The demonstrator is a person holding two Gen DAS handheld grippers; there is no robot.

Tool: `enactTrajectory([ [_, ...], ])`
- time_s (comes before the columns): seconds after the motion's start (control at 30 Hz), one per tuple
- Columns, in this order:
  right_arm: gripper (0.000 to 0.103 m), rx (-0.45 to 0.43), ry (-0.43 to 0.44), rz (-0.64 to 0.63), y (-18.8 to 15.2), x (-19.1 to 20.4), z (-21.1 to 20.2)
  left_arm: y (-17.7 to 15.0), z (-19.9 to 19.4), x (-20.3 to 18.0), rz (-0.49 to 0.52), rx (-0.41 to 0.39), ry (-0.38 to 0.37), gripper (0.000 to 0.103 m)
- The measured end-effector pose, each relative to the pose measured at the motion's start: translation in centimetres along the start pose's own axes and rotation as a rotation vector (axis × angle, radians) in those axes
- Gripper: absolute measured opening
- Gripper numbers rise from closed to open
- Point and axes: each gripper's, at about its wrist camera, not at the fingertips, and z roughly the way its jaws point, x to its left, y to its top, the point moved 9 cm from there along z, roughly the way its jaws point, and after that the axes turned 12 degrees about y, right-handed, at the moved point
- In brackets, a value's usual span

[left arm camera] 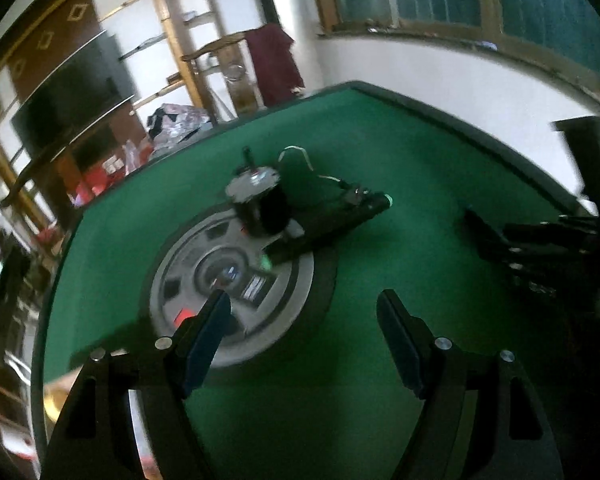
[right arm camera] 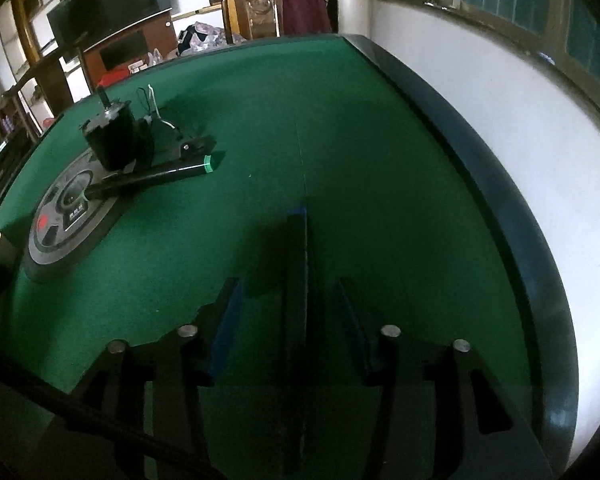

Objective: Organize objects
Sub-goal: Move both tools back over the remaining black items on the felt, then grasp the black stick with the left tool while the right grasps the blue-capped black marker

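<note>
Between the jaws of the right gripper (right arm camera: 290, 300) one thin dark flat bar (right arm camera: 296, 280) is seen edge-on, its long axis running straight ahead along the fingers; whether the pads press it cannot be told. The left gripper (left arm camera: 304, 312) is held wide apart over the green table (left arm camera: 380, 420), nothing clamped. Ahead of it one weight plate (left arm camera: 204, 280) is covered by one motor (left arm camera: 260, 204) and one black tube (left arm camera: 328, 224), laid slantwise.
</note>
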Motion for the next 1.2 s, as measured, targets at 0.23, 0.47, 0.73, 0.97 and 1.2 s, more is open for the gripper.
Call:
enactTrajectory([
  [0.23,0.027,-0.021,0.059,0.065,0.0,-1.3,-0.6,2.7,4.3,-2.6,0.101,0.003,-0.031,0.07],
  [0.47,0.027,-0.028,0.055,0.056,0.0,-1.1,-0.7,3.1,8.5,-4.2,0.177,0.062,-0.053,0.069],
  [0.73,0.025,-0.027,-0.002,-0.006,0.0,-0.5,-0.3,2.1,8.0,-5.3,0.21,0.067,-0.087,0.017],
  [0.97,0.012,-0.028,0.007,-0.013,-0.2,-0.5,-0.6,1.2,5.2,-4.0,0.114,0.069,-0.107,0.012],
  [1.2,0.012,-0.065,0.26,0.121,0.1,0.1,-1.5,-0.4,-0.3,0.1,-0.032,0.022,-0.111,0.012],
])
